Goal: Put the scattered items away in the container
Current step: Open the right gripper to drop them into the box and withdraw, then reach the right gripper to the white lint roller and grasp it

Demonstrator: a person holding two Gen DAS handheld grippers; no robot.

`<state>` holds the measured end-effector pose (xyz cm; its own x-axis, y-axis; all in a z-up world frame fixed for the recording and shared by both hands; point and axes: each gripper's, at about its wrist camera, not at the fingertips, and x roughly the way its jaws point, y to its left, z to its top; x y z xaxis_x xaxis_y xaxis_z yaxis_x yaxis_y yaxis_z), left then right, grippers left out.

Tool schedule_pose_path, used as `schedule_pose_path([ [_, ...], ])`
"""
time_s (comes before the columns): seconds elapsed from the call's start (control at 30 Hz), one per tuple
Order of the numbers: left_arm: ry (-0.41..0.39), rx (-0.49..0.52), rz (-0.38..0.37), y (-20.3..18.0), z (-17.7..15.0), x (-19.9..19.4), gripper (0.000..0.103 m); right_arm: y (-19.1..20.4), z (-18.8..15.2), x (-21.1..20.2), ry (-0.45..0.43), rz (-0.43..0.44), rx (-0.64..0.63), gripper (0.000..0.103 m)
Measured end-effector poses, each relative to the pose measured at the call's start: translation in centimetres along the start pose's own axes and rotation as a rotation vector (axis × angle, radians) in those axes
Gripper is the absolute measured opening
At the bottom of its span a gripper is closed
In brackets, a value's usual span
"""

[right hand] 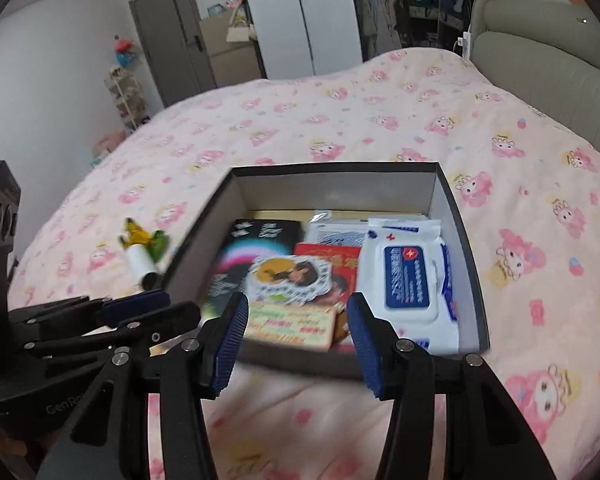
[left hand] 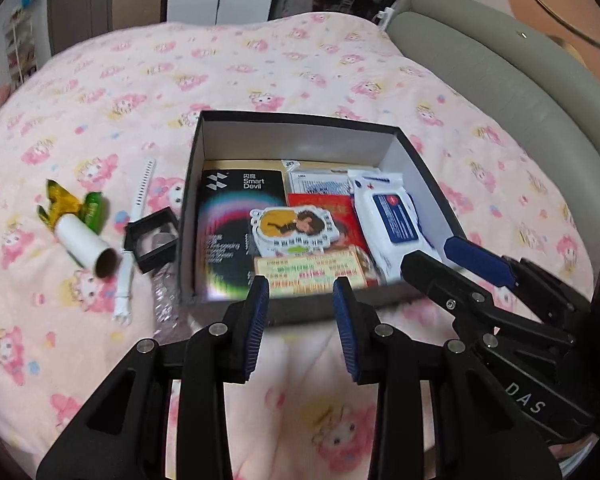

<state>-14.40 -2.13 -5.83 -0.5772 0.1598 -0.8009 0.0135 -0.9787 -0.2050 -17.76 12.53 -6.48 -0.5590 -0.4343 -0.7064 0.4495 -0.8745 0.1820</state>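
Note:
A black open box [left hand: 300,308] [right hand: 466,240] sits on the pink bed and holds a black packet, a white wipes pack [left hand: 392,220] [right hand: 410,280], a red packet, a sticker and a flat yellow box. Left of the box lie a white roll [left hand: 82,246] [right hand: 140,262], green and yellow wrappers [left hand: 74,208], a white watch strap [left hand: 134,240], a small black square frame [left hand: 152,238] and clear plastic [left hand: 166,292]. My left gripper [left hand: 302,328] is open and empty just in front of the box. My right gripper [right hand: 298,346] is open and empty beside it.
The pink patterned blanket [left hand: 260,68] covers the bed. A grey padded headboard [left hand: 520,92] runs along the right. A wardrobe and shelves stand beyond the far edge of the bed.

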Motion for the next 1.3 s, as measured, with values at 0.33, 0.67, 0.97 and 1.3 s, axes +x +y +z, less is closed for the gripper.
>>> schedule_pose_path([
  [0.33,-0.036,0.050,0.007,-0.5,-4.3,-5.3,0.033,2.6,-3.9,-4.5,-0.026,0.040,0.024,0.047],
  [0.67,-0.063,0.006,0.027,2.6,-7.2,-7.8,0.034,6.6,-5.2,-5.3,-0.030,0.065,-0.015,0.047],
  [0.97,-0.103,-0.091,0.059,8.0,-8.1,-8.8,0.034,11.4,-4.3,-3.0,-0.018,0.076,-0.081,0.047],
  [1.3,-0.122,-0.188,0.035,12.9,-9.4,-6.9,0.049,12.0,-5.2,1.4,0.031,0.120,0.023,0.047],
])
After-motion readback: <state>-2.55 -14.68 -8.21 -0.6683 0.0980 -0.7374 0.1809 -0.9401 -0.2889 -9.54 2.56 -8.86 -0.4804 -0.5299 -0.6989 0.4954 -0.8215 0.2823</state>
